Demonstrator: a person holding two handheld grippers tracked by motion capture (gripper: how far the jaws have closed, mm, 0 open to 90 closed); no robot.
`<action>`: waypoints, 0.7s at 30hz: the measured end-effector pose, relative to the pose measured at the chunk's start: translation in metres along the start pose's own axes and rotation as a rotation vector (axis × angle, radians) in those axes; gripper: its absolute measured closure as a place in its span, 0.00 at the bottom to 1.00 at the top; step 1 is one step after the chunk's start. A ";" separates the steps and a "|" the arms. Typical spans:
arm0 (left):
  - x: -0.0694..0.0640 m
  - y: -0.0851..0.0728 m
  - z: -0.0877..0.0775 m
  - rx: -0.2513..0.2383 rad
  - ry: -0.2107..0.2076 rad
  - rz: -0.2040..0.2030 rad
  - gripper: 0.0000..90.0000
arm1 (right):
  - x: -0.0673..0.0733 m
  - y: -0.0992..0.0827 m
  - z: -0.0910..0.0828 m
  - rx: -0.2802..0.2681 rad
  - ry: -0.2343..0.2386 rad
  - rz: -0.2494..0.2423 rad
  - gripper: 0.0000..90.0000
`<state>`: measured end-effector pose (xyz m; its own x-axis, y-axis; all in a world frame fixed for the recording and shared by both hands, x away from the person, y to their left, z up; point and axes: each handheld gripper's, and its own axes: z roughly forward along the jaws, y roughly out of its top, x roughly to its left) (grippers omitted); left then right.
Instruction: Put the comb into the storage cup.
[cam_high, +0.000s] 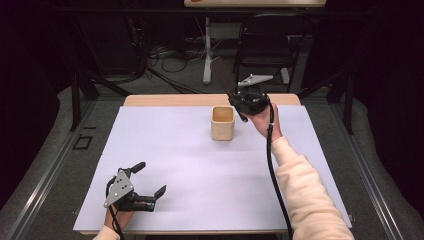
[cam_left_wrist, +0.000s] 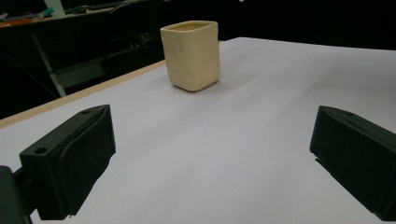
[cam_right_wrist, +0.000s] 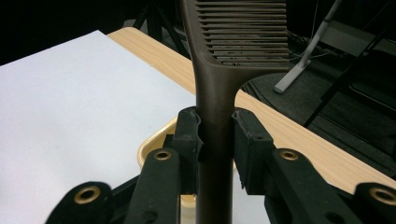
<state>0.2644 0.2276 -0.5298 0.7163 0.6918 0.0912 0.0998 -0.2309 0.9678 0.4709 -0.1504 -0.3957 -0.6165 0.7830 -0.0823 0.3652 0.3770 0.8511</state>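
While the right gripper (cam_right_wrist: 215, 140) is clamped on the handle of a dark comb (cam_right_wrist: 233, 42), it hangs just beside and above the beige cup (cam_high: 222, 123) at the far side of the table (cam_high: 165, 165). The job looks like standing the comb in that cup, so centre the handle's lower end over the opening first, keep the comb upright, then lower straight down and let go only once it rests inside. Well apart, near the front edge, the left gripper (cam_high: 148, 179) rests with jaws wide apart, holding nothing.
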 end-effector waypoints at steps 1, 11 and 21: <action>0.000 0.000 0.000 0.000 -0.001 -0.001 0.00 | 0.001 0.001 0.001 0.002 0.002 -0.002 0.81; 0.000 0.000 0.000 -0.001 0.000 -0.001 0.00 | 0.005 0.007 0.006 0.014 0.012 -0.015 0.81; 0.000 0.000 0.000 0.001 -0.001 0.001 0.00 | 0.005 0.014 0.015 0.036 0.018 -0.025 0.81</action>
<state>0.2644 0.2274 -0.5298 0.7170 0.6909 0.0922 0.0996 -0.2325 0.9675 0.4834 -0.1335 -0.3923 -0.6382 0.7641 -0.0940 0.3739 0.4144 0.8297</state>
